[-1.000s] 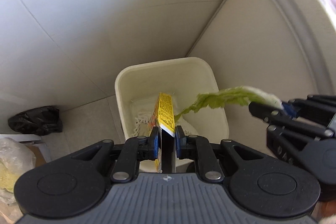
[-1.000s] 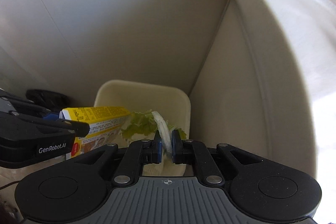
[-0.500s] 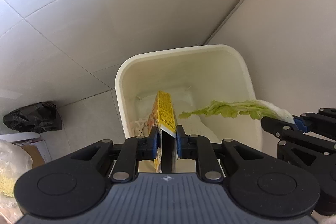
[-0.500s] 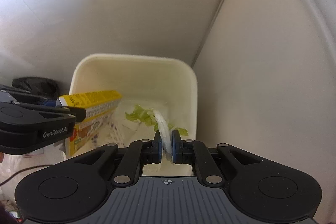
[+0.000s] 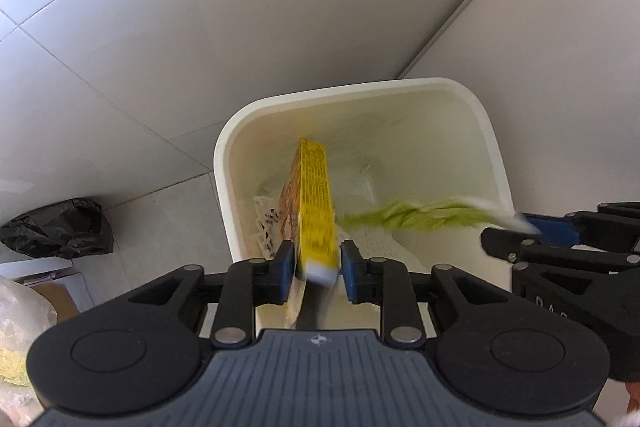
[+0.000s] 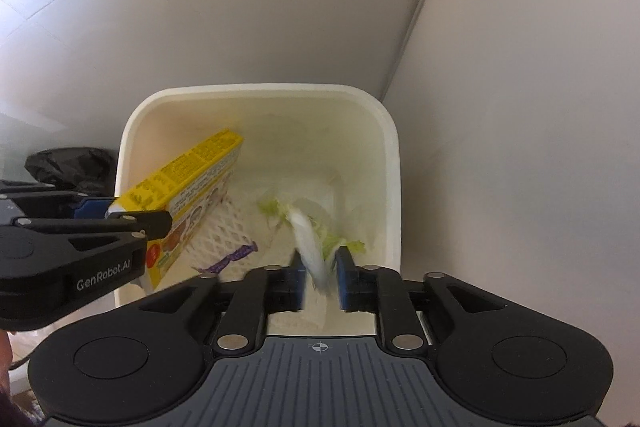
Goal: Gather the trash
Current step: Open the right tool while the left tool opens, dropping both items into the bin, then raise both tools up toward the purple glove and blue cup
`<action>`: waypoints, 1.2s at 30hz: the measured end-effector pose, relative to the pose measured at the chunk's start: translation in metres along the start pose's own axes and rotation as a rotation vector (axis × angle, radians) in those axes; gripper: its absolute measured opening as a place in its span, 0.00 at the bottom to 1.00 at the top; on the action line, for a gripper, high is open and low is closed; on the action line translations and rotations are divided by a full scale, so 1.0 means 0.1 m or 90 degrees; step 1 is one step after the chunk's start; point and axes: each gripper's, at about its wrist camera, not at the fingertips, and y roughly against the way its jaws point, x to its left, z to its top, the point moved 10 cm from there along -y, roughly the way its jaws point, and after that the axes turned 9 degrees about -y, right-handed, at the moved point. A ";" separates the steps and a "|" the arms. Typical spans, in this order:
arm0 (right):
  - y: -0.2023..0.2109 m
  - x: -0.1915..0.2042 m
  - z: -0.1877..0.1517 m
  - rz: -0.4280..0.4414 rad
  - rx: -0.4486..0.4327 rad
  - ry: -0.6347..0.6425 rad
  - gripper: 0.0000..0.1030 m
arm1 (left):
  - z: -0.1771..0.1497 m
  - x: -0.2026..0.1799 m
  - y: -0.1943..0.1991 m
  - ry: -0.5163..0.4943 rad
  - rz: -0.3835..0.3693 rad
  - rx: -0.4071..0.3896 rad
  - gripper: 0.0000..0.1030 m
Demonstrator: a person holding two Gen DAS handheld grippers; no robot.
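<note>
While both grippers point straight down over the cream rectangular plastic waste bin [image 5: 496, 163], each load hangs directly above its opening, so the coming drop turns only on that vertical alignment.

Left gripper [image 5: 316, 269]: jaws opening, with the yellow printed cardboard box [image 5: 314, 211] between them. Its long axis runs down into the bin, lower end already below the rim; the near end looks blurred, so I judge it is slipping free rather than firmly clamped.

Right gripper [image 6: 318, 277]: jaws opening, gaps visible on both sides of the pale green-and-white cabbage leaf [image 6: 310, 247], whose length hangs toward the bin floor. It appears released.

Already in the bin: white foam netting [image 6: 224, 227] and a small purple wrapper [image 6: 228, 257]. Outside it, on the floor at left, lies a crumpled black plastic bag [image 5: 56, 229].

Judgement: both items should fall inside; the box, near the left wall, is the likelier to catch.
</note>
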 end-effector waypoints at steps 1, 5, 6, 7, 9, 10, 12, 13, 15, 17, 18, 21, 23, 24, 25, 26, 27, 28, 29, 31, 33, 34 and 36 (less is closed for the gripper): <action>0.01 -0.02 0.00 0.001 0.002 -0.006 0.42 | 0.01 -0.02 0.02 0.001 0.000 0.001 0.25; 0.01 -0.01 0.02 0.011 0.005 -0.011 0.50 | 0.03 -0.02 0.02 0.004 -0.004 0.003 0.33; 0.01 0.00 0.03 0.012 0.007 -0.007 0.50 | 0.04 -0.02 0.01 0.004 -0.005 0.003 0.34; 0.01 0.01 0.03 0.011 0.007 -0.003 0.50 | 0.04 -0.02 0.02 0.005 -0.006 0.004 0.36; 0.01 0.03 0.02 0.008 0.006 0.001 0.50 | 0.06 0.00 0.01 0.004 -0.007 0.002 0.38; 0.01 0.04 0.02 0.008 0.006 0.002 0.50 | 0.07 0.00 0.02 0.003 -0.007 0.000 0.40; 0.02 0.04 0.02 0.008 0.006 0.001 0.51 | 0.08 0.00 0.03 0.000 -0.008 -0.001 0.42; 0.03 0.04 0.01 0.007 0.006 0.001 0.51 | 0.08 0.00 0.05 -0.001 -0.007 -0.002 0.42; 0.07 0.04 0.01 0.006 0.006 0.000 0.52 | 0.08 0.01 0.07 -0.005 -0.004 -0.004 0.43; 0.06 0.06 0.00 0.006 0.006 0.001 0.52 | 0.08 0.02 0.10 -0.001 -0.005 -0.006 0.43; 0.06 0.07 0.00 0.006 0.006 0.001 0.52 | 0.08 0.02 0.10 0.001 -0.006 -0.007 0.44; 0.11 0.08 -0.03 0.009 0.008 0.003 0.53 | 0.09 0.05 0.15 0.004 -0.006 -0.012 0.44; 0.16 0.09 -0.04 0.006 0.005 0.010 0.53 | 0.09 0.06 0.20 0.002 -0.006 -0.019 0.44; 0.17 0.10 -0.05 0.004 0.003 0.012 0.53 | 0.09 0.07 0.23 0.000 -0.006 -0.021 0.45; 0.20 0.10 -0.06 0.004 0.002 0.012 0.52 | 0.08 0.07 0.26 -0.003 -0.004 -0.024 0.46; 0.24 0.10 -0.06 0.005 0.000 0.012 0.53 | 0.06 0.06 0.27 -0.004 -0.002 -0.025 0.46; 0.27 0.11 -0.07 0.007 -0.001 0.011 0.53 | 0.05 0.06 0.30 -0.004 0.000 -0.027 0.48; 0.30 0.11 -0.09 0.009 -0.003 0.012 0.53 | 0.03 0.07 0.33 -0.004 -0.001 -0.030 0.49; 0.33 0.12 -0.10 0.011 -0.004 0.013 0.54 | 0.01 0.08 0.35 -0.002 -0.001 -0.033 0.49; 0.40 0.12 -0.14 0.012 -0.008 0.016 0.58 | -0.05 0.10 0.41 0.007 -0.001 -0.036 0.50; 0.45 0.14 -0.19 0.016 -0.011 0.019 0.58 | -0.11 0.12 0.46 0.016 -0.004 -0.038 0.51; 0.47 0.15 -0.22 0.018 -0.010 0.021 0.58 | -0.14 0.14 0.48 0.020 -0.004 -0.039 0.53; 0.55 0.17 -0.27 0.024 -0.011 0.024 0.58 | -0.21 0.16 0.52 0.023 -0.001 -0.039 0.56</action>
